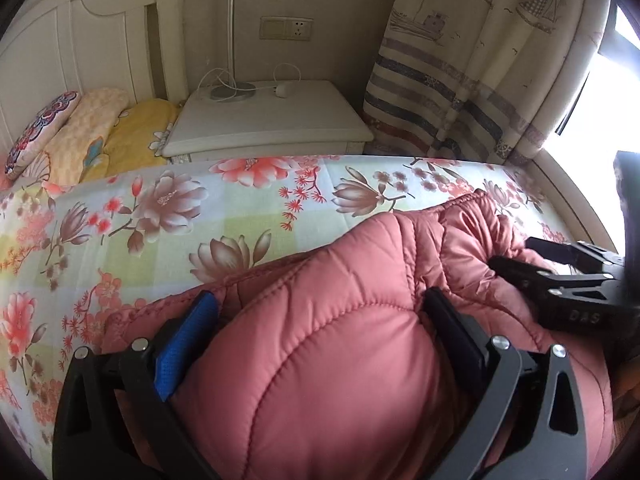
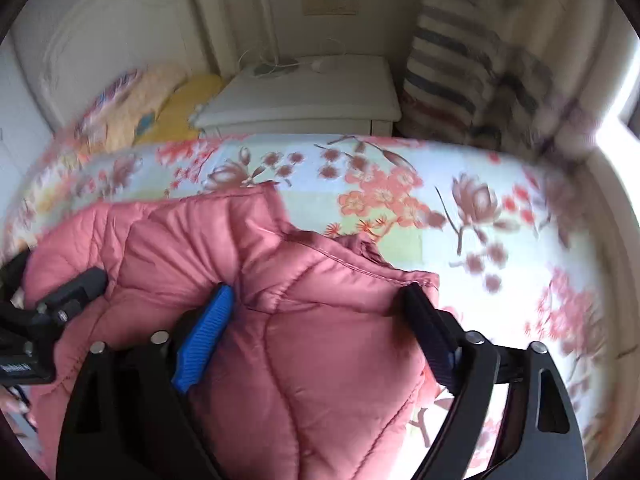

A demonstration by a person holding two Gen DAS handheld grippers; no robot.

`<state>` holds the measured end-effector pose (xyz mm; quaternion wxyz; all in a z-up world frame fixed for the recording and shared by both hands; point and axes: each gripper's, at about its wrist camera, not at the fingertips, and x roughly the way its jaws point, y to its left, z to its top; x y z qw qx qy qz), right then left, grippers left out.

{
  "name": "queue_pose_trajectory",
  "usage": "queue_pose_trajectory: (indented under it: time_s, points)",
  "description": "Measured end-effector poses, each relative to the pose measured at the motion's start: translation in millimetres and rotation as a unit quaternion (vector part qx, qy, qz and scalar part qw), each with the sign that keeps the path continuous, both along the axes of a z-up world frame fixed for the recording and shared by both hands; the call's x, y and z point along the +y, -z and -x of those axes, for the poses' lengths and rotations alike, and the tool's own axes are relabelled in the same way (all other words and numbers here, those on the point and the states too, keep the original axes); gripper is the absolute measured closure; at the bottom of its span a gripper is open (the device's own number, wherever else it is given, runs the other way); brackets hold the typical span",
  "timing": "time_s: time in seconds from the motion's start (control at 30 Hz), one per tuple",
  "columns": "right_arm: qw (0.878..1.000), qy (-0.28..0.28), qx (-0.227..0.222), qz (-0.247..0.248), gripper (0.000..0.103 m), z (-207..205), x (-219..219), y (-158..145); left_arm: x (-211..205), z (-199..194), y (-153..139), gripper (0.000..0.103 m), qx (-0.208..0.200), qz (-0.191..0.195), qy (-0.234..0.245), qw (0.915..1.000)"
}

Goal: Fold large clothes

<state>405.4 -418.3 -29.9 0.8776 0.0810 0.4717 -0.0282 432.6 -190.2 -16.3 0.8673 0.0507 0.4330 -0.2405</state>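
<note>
A home bedroom: a floral-sheeted bed point(image 1: 160, 216), white headboard point(image 1: 72, 52) at ten o'clock, nightstand point(image 1: 268, 120) at twelve, boat-print curtain point(image 1: 480, 60) at two.

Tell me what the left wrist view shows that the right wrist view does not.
Only the left wrist view gives a sharp wall socket, the lamp pole and the boats printed on the curtain; it also shows the right tool entering from the right edge. Only the right wrist view shows the jacket's outer corner with bare bedsheet beyond it, and the left tool at its left edge. Both show the pink quilted jacket bulging between open fingers, the floral bedsheet, the white nightstand and the headboard.
</note>
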Motion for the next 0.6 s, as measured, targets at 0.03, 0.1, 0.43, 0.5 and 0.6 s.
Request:
queue_pose_trajectory:
  time_s: [0.03, 0.1, 0.43, 0.5, 0.6]
  points:
    - [1.000, 0.001, -0.005, 0.010, 0.020, 3.2, 0.6, -2.8, -0.5, 0.6, -0.3, 0.002, -0.002, -0.003, 0.000, 1.0000]
    - [0.999, 0.020, -0.027, 0.034, 0.020, 16.3, 2.5, -14.5, -0.4, 2.8, -3.0, 0.002, -0.006, -0.007, -0.002, 1.0000]
    - [0.975, -0.029, -0.213, 0.053, 0.017, 202.8, 50.9, -99.3, 74.9, 123.1, -95.0, 0.002, -0.121, 0.062, -0.046, 0.9895]
    - [0.971, -0.037, -0.233, 0.036, 0.017, 239.2, 58.9, -102.2, 91.5, 152.2, -104.5, 0.002, -0.138, 0.075, -0.062, 0.9856]
    - [0.967, -0.025, -0.254, 0.019, 0.017, 282.4, 59.5, -110.2, 112.2, 204.2, -124.2, 0.002, -0.184, 0.072, -0.086, 0.9764]
